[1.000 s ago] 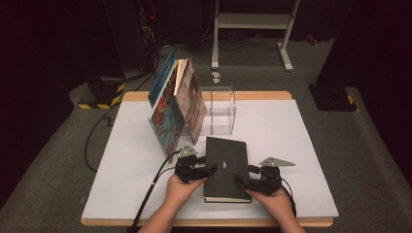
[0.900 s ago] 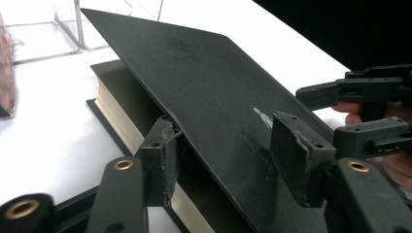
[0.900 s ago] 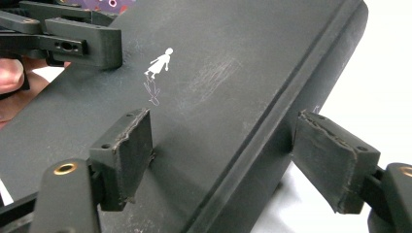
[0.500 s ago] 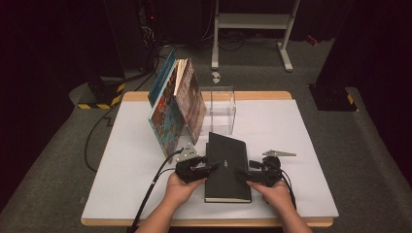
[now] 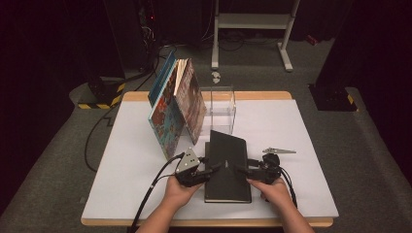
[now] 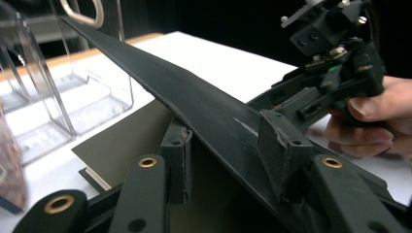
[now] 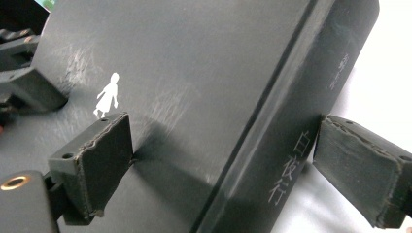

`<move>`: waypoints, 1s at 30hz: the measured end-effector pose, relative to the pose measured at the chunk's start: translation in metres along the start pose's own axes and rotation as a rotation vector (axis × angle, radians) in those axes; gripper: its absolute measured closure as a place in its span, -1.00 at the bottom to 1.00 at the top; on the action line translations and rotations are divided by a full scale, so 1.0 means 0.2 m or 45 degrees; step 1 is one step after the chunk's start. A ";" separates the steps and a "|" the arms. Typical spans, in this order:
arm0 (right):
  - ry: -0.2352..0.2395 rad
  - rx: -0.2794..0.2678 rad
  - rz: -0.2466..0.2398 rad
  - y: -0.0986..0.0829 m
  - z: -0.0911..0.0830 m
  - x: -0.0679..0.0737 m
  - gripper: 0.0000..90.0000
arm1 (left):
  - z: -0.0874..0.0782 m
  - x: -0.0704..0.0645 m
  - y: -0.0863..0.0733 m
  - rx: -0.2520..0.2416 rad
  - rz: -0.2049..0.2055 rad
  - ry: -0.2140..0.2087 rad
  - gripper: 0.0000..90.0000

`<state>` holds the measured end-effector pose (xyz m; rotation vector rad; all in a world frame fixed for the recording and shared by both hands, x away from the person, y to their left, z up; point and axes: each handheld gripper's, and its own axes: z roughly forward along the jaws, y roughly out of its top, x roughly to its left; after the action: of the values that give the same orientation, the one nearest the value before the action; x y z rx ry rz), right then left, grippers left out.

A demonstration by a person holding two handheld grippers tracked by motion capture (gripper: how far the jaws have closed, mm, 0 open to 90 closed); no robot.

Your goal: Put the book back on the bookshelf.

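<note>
A white-topped table (image 5: 291, 126) stands on grey carpet (image 5: 369, 145), with a white metal stand (image 5: 252, 22) behind in dim light

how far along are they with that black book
Early stage. Done: both claws have reached the black book. In hand: the left claw pinches its lifted cover, and the right claw straddles the spine, jaws apart. Left: the book is not yet upright or in the clear stand.

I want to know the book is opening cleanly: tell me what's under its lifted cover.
In the left gripper view, under the raised black cover lies a plain tan page, with the left tool's jaws pinching the cover's edge. The cover hides the rest of the page.
</note>
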<state>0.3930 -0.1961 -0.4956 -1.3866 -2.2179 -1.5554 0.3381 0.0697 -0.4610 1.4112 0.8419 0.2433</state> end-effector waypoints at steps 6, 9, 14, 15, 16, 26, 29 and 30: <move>0.059 -0.009 0.075 0.02 0.01 -0.04 -0.85 | -0.01 -0.02 -0.01 -0.024 0.046 -0.012 0.30; 0.110 -0.016 0.121 0.02 0.01 -0.06 -0.86 | -0.02 -0.03 -0.01 -0.037 0.074 -0.022 0.30; 0.151 -0.017 0.148 0.02 0.01 -0.08 -0.86 | -0.04 -0.03 -0.02 -0.056 0.107 -0.041 0.30; 0.161 -0.016 0.153 0.02 0.02 -0.08 -0.85 | -0.04 -0.03 -0.02 -0.068 0.112 -0.050 0.30; 0.187 -0.021 0.159 0.02 0.02 -0.08 -0.85 | -0.04 -0.03 -0.03 -0.074 0.117 -0.058 0.30; 0.147 -0.028 0.106 0.03 0.00 -0.05 -0.82 | -0.05 -0.02 -0.03 -0.063 0.029 -0.055 0.30; 0.115 -0.041 0.080 0.02 -0.01 -0.02 -0.80 | -0.04 -0.01 -0.02 -0.029 -0.041 -0.031 0.30; 0.104 -0.048 0.066 0.02 -0.01 -0.02 -0.80 | -0.04 -0.01 -0.02 -0.019 -0.056 -0.023 0.30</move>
<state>0.3976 -0.2000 -0.4935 -1.3533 -2.0997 -1.6140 0.3301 0.0744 -0.4628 1.3773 0.8539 0.2027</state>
